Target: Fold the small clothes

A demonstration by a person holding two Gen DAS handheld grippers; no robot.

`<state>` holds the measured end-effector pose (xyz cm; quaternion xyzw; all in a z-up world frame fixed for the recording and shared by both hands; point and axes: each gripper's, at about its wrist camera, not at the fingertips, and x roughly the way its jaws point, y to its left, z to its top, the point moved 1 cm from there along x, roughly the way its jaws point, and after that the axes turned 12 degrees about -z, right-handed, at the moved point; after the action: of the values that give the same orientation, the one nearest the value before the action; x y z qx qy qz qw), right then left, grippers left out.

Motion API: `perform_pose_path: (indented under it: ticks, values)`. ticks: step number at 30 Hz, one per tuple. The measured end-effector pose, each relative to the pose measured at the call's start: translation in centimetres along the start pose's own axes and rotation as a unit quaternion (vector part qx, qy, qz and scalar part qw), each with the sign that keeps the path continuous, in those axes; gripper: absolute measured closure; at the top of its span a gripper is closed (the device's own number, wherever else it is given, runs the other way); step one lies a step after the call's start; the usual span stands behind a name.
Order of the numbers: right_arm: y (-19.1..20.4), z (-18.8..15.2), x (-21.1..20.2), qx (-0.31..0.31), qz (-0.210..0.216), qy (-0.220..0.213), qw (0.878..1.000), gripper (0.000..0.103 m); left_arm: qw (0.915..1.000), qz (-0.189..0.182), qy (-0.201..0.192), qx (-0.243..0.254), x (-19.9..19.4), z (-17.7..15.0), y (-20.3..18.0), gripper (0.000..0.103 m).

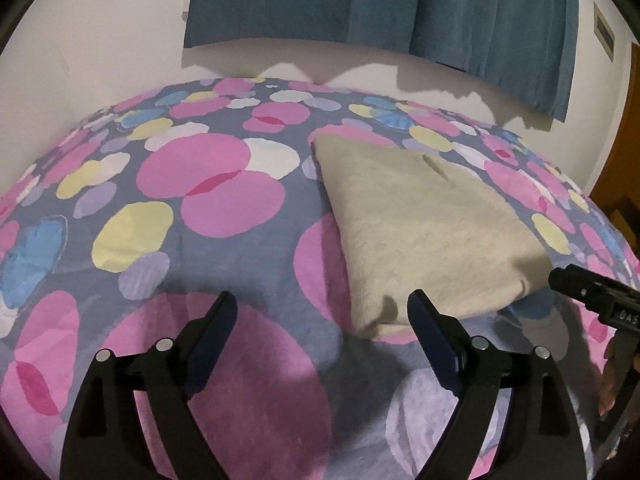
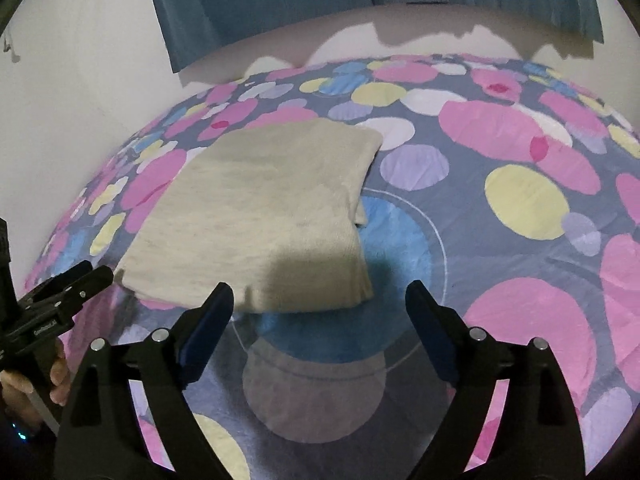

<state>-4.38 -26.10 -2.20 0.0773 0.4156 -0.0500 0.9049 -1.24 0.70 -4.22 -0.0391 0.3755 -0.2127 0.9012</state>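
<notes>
A beige folded garment (image 1: 428,224) lies flat on the bed, also in the right wrist view (image 2: 264,216). My left gripper (image 1: 322,312) is open and empty, just short of the garment's near left corner. My right gripper (image 2: 320,300) is open and empty, just short of the garment's near right edge. The right gripper's tip shows at the right edge of the left wrist view (image 1: 592,292). The left gripper's tip shows at the left of the right wrist view (image 2: 68,292), beside the garment's near left corner.
The bed has a grey sheet with pink, yellow and blue circles (image 1: 208,200), seen also in the right wrist view (image 2: 520,200). A white wall and a blue curtain (image 1: 400,4) stand behind the bed. A brown door (image 1: 628,184) is at the far right.
</notes>
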Motion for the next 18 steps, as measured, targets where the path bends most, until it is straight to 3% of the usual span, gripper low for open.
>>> perform_pose_path:
  ticks: [7, 18]
  values:
    - [-0.1, -0.18, -0.55, 0.006, -0.01, -0.013, 1.0, 0.014, 0.9986, 0.051, -0.01, 0.003, -0.23, -0.14, -0.33, 0.017]
    - [-0.1, -0.1, -0.48, 0.003, -0.014, -0.016, 1.0, 0.013, 0.9979, 0.064, -0.012, -0.001, -0.23, -0.12, -0.35, 0.017]
